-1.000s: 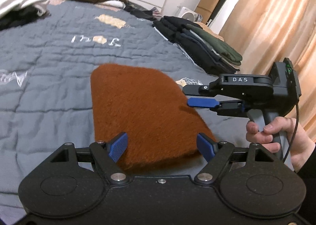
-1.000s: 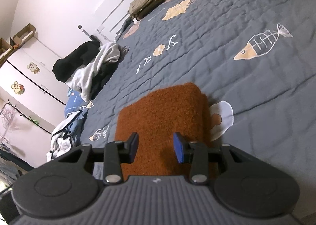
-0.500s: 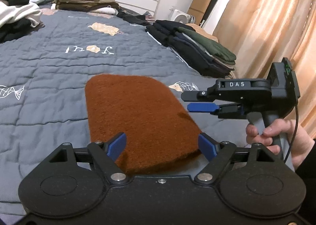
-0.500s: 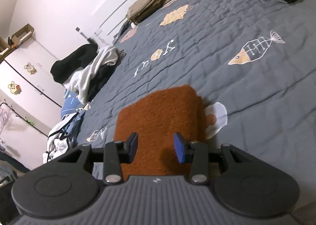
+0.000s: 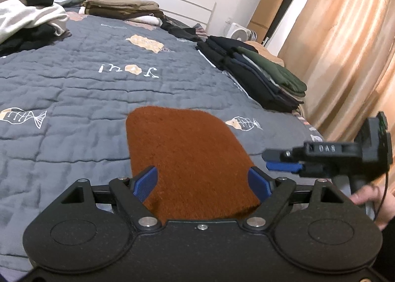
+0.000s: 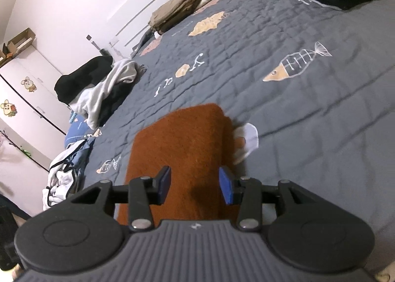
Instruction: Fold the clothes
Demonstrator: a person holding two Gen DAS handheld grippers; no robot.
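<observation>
Fingers (image 5: 145, 182) flank folded brown garment (image 5: 190, 158); dark clothes stack (image 5: 259, 79) lies beyond.

A home bedroom; quilted bed (image 5: 74, 89); curtains (image 5: 345, 47); wardrobe (image 6: 22, 89).

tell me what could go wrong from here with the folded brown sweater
Both grippers are empty: left gripper open, right gripper opening above the brown sweater. A regrab of only the top layer might undo the fold. Carrying it toward the folded stack, it could sag open or topple that pile.
</observation>
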